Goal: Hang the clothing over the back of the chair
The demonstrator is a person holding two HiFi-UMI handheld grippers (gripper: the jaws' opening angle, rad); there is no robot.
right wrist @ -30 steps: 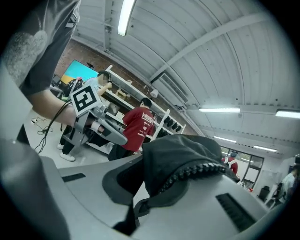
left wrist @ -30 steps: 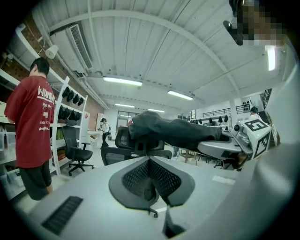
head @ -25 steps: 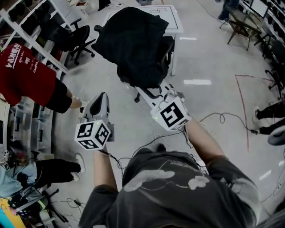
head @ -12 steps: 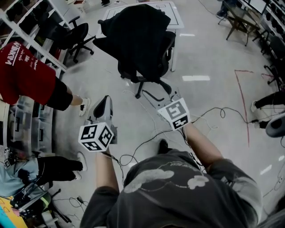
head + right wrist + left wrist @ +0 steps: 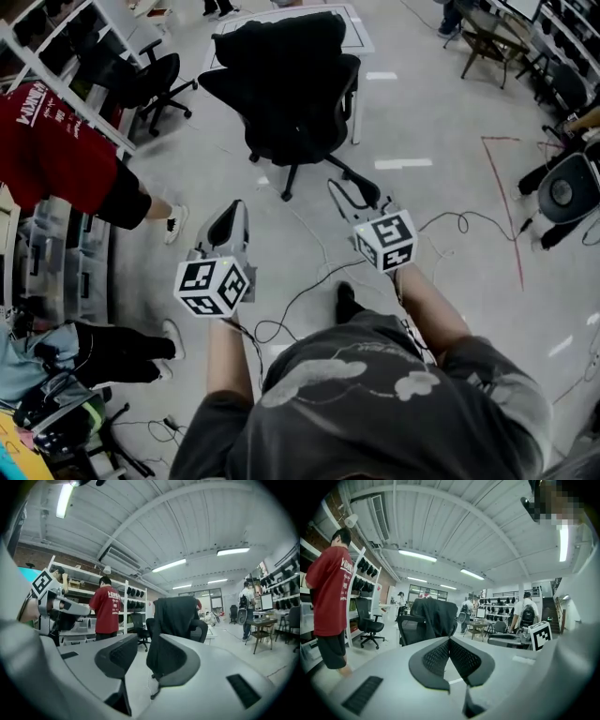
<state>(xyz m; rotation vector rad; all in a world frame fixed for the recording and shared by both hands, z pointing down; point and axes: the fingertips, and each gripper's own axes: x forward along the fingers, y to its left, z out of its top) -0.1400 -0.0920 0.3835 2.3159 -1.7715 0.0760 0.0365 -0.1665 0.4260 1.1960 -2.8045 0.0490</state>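
Well, the dark clothing [image 5: 281, 70] lies draped over the back of the chair [image 5: 314, 141], well apart from both my grippers, bunched at the top and hanging down the front and behind. My left gripper [image 5: 233, 211] has its fingers pressed together on nothing; my right gripper [image 5: 356, 194] has its fingers parted, though they have just been closing, with nothing between them. The drape looks lumpy and perhaps uneven, so I fear its own weight might drag it off. A nudge could also roll the chair on its wheeled base, and the loose cables [image 5: 309, 286] by my feet could snag me.
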